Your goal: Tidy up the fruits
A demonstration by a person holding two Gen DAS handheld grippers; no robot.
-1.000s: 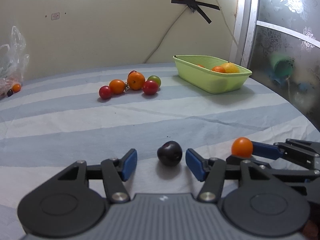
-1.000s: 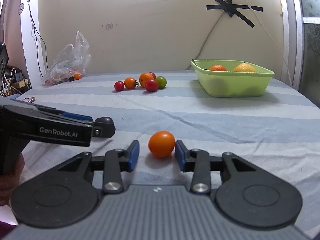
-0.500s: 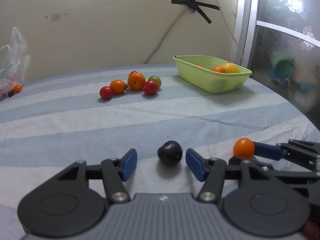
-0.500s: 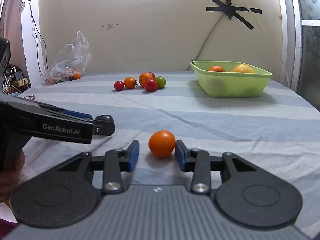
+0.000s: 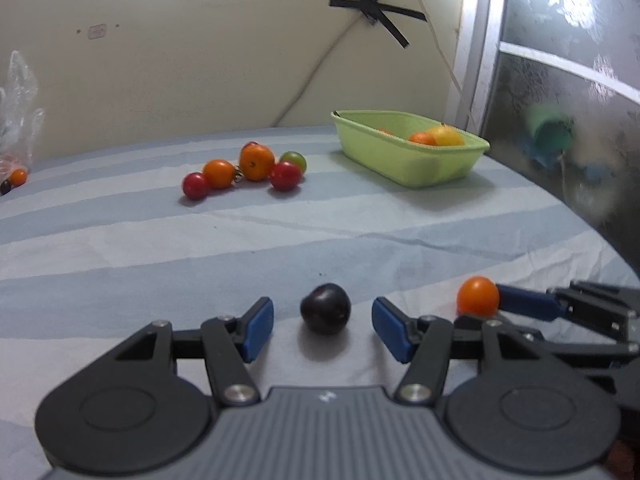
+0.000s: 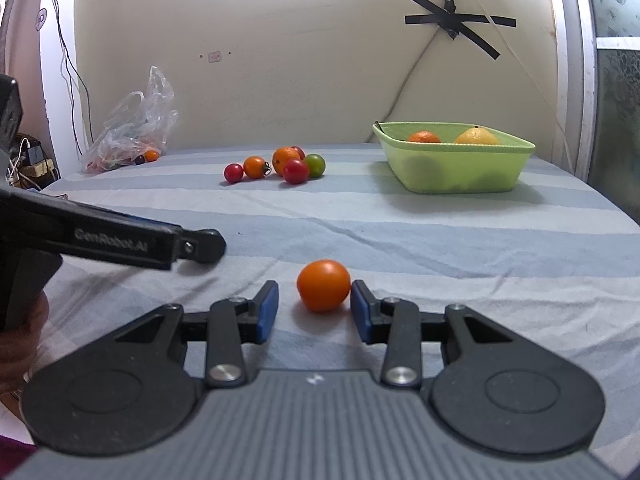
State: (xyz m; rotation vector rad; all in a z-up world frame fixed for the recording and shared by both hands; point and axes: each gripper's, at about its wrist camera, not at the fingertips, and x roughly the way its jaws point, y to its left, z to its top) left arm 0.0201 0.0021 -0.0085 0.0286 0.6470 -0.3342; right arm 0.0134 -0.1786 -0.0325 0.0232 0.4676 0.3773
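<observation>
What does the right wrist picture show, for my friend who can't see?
A round orange tomato sits between the right gripper's open blue fingers on a striped cloth. Farther back sit a light green plastic basket and small tomatoes.

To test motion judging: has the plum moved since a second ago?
No: plum and basket slid left together in view; the left gripper shifted right.

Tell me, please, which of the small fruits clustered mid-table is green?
The green tomato at the cluster's end nearest the green basket is the only green one; the rest of the group are red or orange.
</observation>
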